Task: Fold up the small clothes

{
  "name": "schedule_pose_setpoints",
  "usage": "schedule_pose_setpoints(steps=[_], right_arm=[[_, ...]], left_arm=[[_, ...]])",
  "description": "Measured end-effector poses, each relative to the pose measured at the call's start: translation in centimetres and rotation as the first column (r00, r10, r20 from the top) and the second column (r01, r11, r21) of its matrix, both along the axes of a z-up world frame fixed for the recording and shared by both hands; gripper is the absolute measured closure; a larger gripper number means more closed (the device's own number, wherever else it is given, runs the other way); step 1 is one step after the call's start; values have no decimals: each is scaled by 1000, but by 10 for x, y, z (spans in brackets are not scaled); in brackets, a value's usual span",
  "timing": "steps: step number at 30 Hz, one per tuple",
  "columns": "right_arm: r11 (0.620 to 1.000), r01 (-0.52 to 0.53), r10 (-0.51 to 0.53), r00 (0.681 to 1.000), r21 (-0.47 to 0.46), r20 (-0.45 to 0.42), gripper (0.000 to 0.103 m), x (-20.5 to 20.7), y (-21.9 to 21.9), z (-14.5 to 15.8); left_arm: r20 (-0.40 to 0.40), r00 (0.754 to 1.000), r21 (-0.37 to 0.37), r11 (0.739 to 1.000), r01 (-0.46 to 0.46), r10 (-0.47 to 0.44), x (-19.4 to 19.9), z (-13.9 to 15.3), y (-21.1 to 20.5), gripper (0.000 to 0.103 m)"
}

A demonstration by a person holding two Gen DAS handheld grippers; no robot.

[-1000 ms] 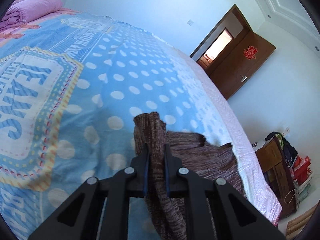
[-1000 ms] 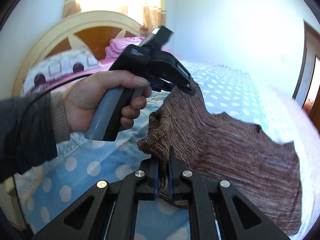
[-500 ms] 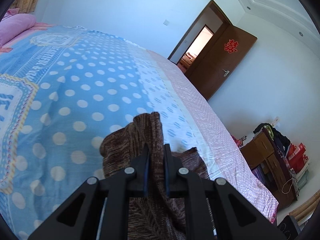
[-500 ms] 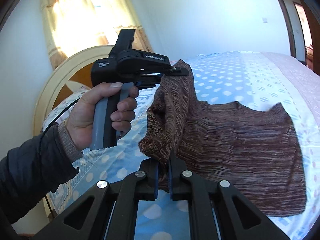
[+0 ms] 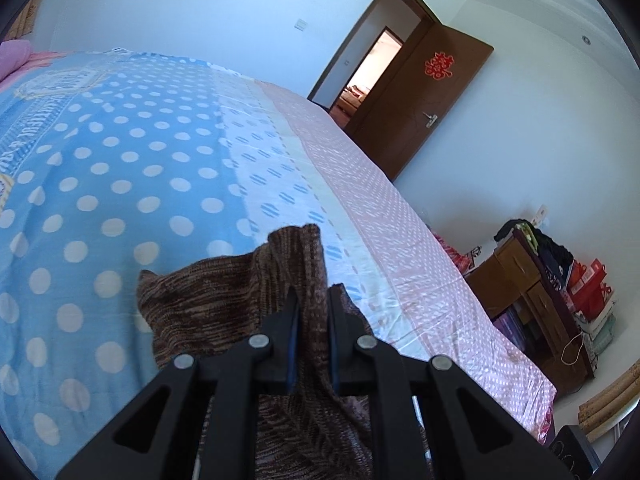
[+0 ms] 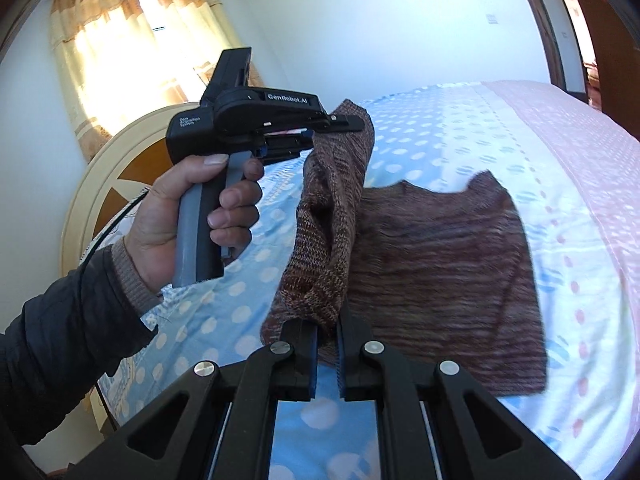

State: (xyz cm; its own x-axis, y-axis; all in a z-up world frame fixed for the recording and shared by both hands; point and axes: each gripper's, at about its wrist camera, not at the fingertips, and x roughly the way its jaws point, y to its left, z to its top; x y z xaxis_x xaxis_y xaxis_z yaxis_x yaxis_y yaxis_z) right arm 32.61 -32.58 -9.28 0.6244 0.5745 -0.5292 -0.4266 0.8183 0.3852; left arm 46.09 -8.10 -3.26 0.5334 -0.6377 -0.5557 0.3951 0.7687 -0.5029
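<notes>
A brown striped knit garment (image 6: 440,264) lies on the blue polka-dot bedspread (image 6: 420,136), with one edge lifted off it. My right gripper (image 6: 327,320) is shut on a corner of that raised edge. A person's hand (image 6: 188,216) holds my left gripper (image 6: 352,125) higher and farther back; it is shut on the other corner. The edge hangs in a fold between the two. In the left wrist view, my left gripper (image 5: 310,300) pinches the garment (image 5: 208,300), which bunches up around the fingers above the bedspread (image 5: 120,168).
The bed's pink dotted border (image 5: 400,240) runs along its right side. Beyond it stand a wooden cabinet (image 5: 532,300) piled with bags and clothes, and an open brown door (image 5: 424,100). A round headboard (image 6: 112,184) and a curtained window (image 6: 132,48) sit behind the hand.
Both grippers have carried the raised edge across the bed towards the pink border, folding it over the flat part. The left wrist view has swung away from the pillows towards the door.
</notes>
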Motion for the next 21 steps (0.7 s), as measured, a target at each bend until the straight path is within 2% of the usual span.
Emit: schedule_pose_setpoints(steps=[10, 13, 19, 21], right_arm=[[997, 70, -71, 994, -17, -81, 97, -1, -43, -26], [995, 95, -97, 990, -17, -105, 99, 0, -56, -34], [986, 162, -156, 976, 27, -154, 99, 4, -83, -54], [983, 181, -173, 970, 33, -173, 99, 5, -90, -61]], left_arm=[[-29, 998, 84, 995, 55, -52, 2, -18, -63, 91], [-22, 998, 130, 989, 67, -65, 2, -23, -80, 91], [-53, 996, 153, 985, 78, -71, 5, -43, -103, 90], [-54, 996, 178, 981, 82, -74, 3, -48, -110, 87]])
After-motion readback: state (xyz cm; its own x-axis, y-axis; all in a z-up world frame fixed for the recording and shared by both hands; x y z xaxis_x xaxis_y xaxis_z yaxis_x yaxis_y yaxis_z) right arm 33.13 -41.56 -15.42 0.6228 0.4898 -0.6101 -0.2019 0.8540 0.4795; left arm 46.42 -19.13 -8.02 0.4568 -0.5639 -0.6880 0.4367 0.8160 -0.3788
